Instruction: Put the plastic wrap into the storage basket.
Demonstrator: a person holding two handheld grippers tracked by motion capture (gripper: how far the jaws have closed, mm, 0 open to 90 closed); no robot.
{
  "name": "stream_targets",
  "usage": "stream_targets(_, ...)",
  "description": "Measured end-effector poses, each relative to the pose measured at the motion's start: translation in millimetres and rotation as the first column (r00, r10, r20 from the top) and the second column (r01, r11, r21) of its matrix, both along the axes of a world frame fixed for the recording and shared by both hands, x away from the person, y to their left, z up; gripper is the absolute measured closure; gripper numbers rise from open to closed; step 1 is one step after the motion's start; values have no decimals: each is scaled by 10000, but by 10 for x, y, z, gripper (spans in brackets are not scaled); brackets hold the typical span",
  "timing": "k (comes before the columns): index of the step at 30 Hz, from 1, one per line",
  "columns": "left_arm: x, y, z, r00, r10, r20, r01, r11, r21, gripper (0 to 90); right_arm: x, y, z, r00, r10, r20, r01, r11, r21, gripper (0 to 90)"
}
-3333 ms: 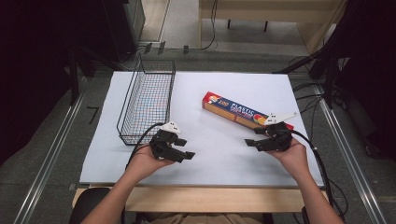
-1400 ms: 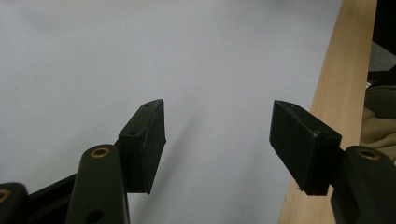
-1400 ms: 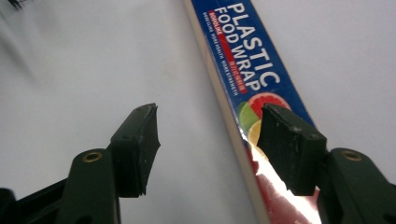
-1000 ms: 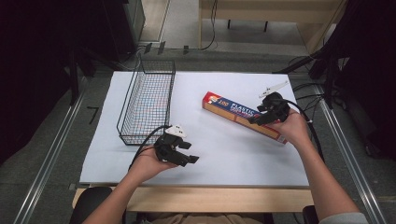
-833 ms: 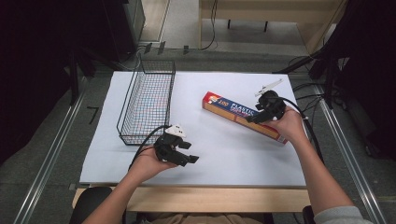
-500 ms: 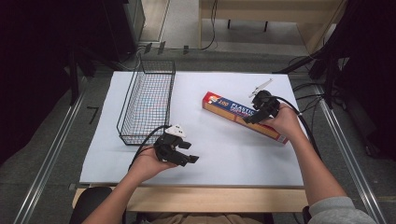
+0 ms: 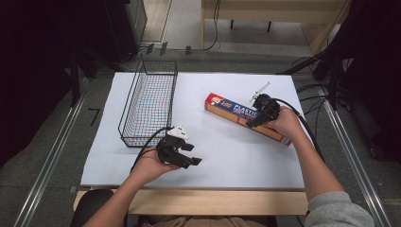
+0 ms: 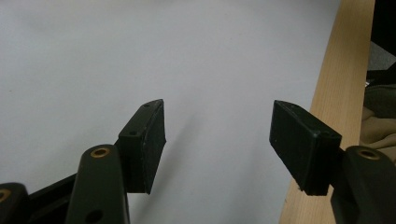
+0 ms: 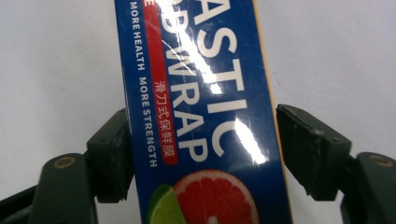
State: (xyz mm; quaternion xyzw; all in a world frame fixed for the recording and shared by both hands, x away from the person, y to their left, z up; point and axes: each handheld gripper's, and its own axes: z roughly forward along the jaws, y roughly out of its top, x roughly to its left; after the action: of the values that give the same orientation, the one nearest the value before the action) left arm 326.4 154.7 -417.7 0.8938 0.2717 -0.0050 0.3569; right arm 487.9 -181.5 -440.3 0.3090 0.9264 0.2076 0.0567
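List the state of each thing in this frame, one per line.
Plastic wrap box: closed, flat on the table, between the right claw's jaws.
Wire basket: upright, empty.
Left claw: open, holding nothing, over the table.
Right claw: open, straddling the box, not yet clamped.

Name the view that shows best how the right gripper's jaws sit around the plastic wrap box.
Right gripper view: the box lies between open jaws, a gap on one side. In the high view the right gripper covers that spot.
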Motion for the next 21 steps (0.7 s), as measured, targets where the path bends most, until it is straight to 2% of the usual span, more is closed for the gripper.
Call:
stream_targets(3, -1, -2, -1, 10000, -9, 0, 9, 10000, 0, 368, 4, 14, -39, 9986, 475, 237, -479, 9987, 174, 331)
stream_targets(8, -5, -2, 0, 10000, 21, 25, -21, 10000, -84, 370, 19, 35, -83, 9988, 484, 88, -485, 9987, 167, 337)
stream_targets(11, -5, -2, 0, 10000, 43, 28, -43, 9999, -107, 372, 20, 39, -91, 9988, 479, 143, -481, 9987, 174, 350)
stream_targets(17, -7, -2, 5, 10000, 6, 67, -5, 10000, -92, 376, 0, 31, -79, 9958, 846, 361, -851, 9963, 151, 404)
stream_targets(21, -6, 4, 9, 10000, 0, 66, 1, 10000, -96, 377, -2, 26, -73, 9956, 881, 322, -889, 9958, 225, 416)
